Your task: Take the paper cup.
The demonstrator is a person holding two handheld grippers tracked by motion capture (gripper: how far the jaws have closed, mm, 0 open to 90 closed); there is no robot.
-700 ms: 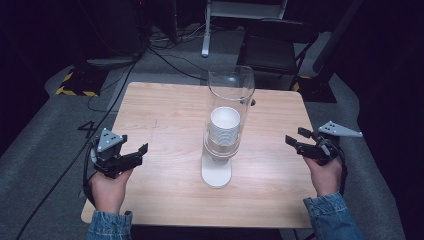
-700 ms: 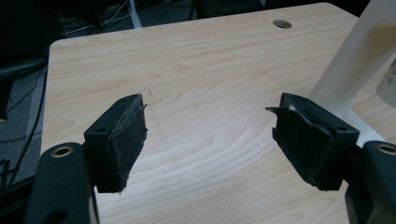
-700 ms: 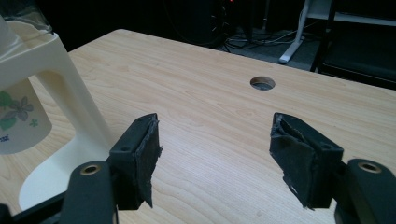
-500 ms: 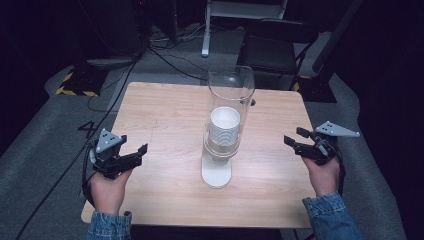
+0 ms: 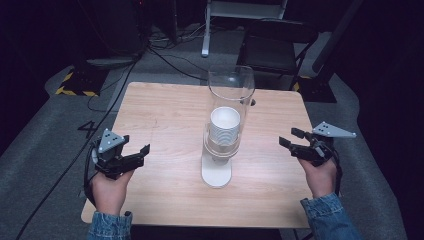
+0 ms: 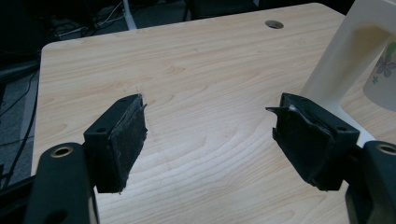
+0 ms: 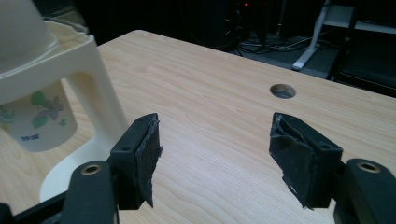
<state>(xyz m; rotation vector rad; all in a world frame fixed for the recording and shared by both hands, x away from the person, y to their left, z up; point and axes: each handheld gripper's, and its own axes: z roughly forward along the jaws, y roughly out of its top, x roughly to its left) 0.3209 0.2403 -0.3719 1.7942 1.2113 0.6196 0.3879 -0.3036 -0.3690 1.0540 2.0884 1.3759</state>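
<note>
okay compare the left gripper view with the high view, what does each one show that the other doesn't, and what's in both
Left gripper view alone: the flower print on the lowest cup poking out under the dispenser. High view alone: the clear tube, both hands and the right tongs. Both: the wooden table, the dispenser's cream stand, and the left tongs, open and empty.

Your left gripper (image 5: 131,156) and right gripper (image 5: 294,140) are both black, each topped with a grey three-cornered plate carrying small dark dots. Jaws are blocky black, faced with frayed dark padding; a round brass-coloured fastener sits at each jaw base. Black cable trails from each unit. You wear blue denim sleeves (image 5: 327,214), cuffs at the wrists.
</note>
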